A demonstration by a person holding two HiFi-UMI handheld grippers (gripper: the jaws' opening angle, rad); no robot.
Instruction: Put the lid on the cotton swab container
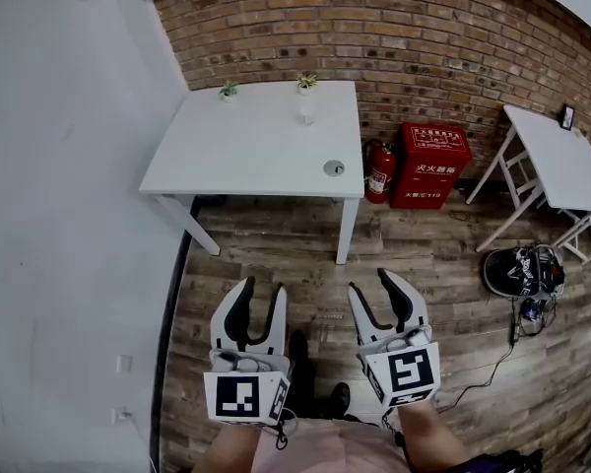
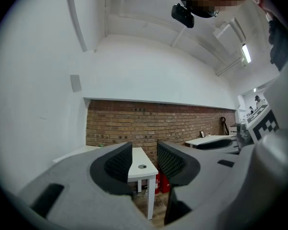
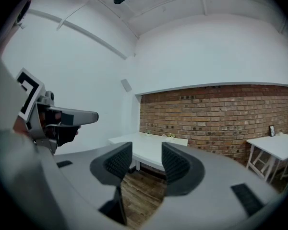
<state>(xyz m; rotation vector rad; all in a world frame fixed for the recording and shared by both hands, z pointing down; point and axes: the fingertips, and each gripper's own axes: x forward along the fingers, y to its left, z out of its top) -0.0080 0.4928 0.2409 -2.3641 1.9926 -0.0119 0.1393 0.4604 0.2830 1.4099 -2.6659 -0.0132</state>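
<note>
White counter (image 1: 246,146) stands well ahead of me across the wooden floor (image 1: 424,254). It carries what looks like the lid (image 1: 334,168), a small grey disc near the front edge, and further back a small pale container (image 1: 306,116). My left gripper (image 1: 261,296) and right gripper (image 1: 384,289) hang empty, fingers spread. I should step close first, then pinch the lid level by its rim and lower it squarely.

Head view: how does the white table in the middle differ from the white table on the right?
The middle table stands on straight legs; the right table on crossed, slanted ones. The middle table carries two small plants and a round lid; the right table shows only a small dark frame. Both are white and stand by the brick wall.
</note>
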